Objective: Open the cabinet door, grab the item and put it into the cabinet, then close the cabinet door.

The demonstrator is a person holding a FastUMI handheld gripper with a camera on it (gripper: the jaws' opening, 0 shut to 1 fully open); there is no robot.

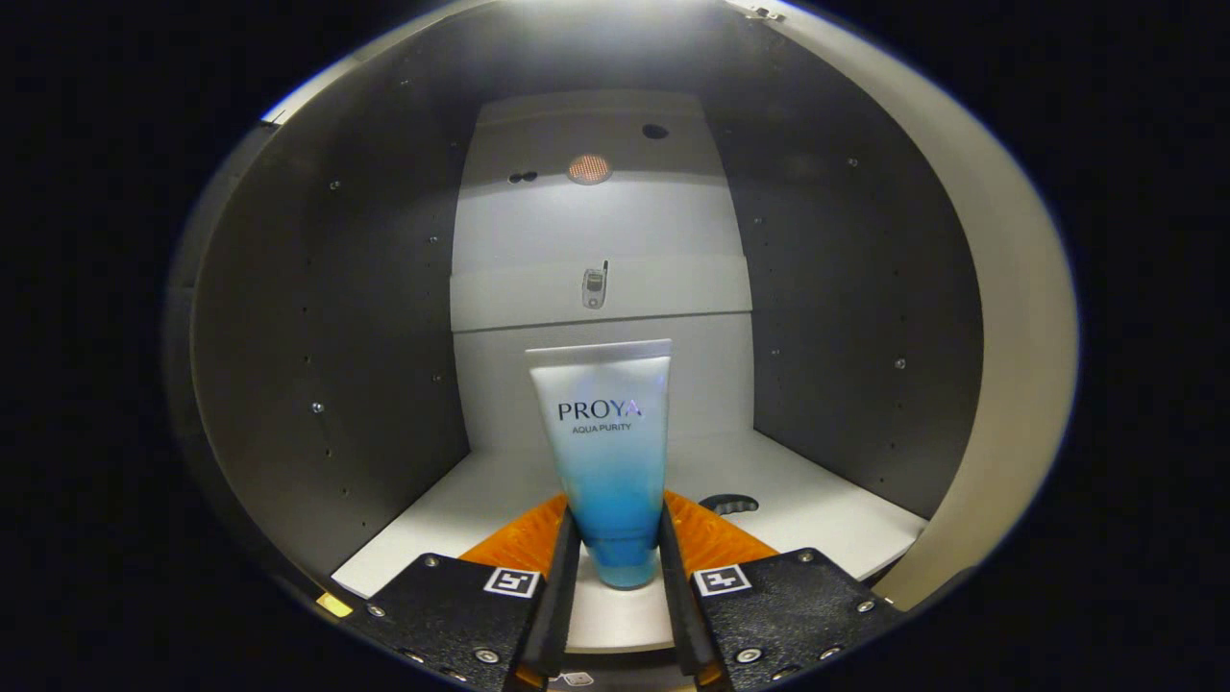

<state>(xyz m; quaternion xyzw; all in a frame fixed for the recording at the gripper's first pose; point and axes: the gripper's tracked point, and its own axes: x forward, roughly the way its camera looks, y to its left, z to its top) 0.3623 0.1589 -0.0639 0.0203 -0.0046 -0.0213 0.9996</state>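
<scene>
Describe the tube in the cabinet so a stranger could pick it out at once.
Look into the open cabinet with dark side walls and a pale back panel. On its white shelf a cosmetic tube stands upright on its cap, clamped between the fingers of the tool. It fades from white at its flat crimped top to blue at the bottom, and is the shelf's one standing item.

the gripper view rides low on the gripper (615, 562), facing straight into the open cabinet (317, 317), close above its white floor (461, 514).
</scene>
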